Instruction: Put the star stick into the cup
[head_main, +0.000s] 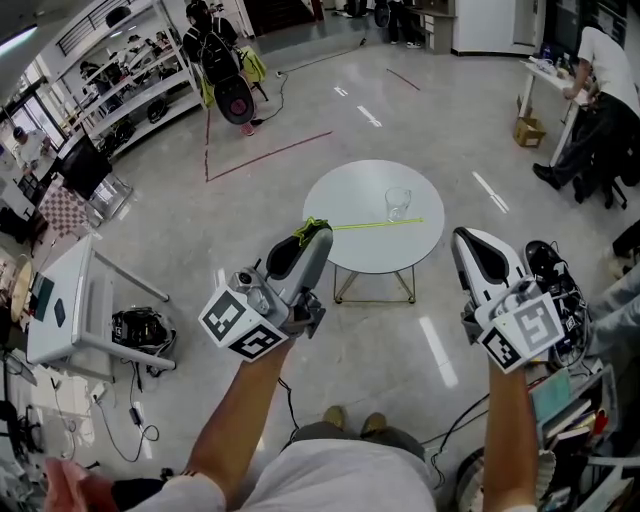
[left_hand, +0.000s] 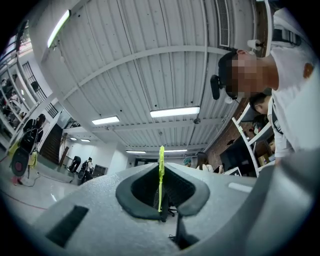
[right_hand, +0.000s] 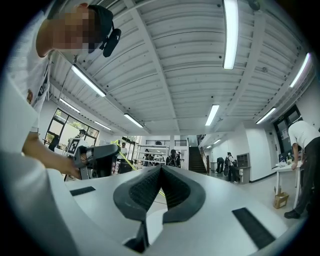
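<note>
Firmly, marker-tagged left gripper (head_main: 315, 232) clamps star stick (head_main: 375, 224).

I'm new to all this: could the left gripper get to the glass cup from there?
Probably yes: the left gripper, shut on the star stick, has nothing between it and the glass cup.

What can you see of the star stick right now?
The star stick is a thin, straight, yellow-green rod, plastic-looking. The left hand-held gripper is shut on one end, where a wider yellow-green part shows, shape unclear. It sticks out roughly level toward the person's right. In the head view its line crosses the round white table and the base of the clear cup; it is not in the cup.
</note>
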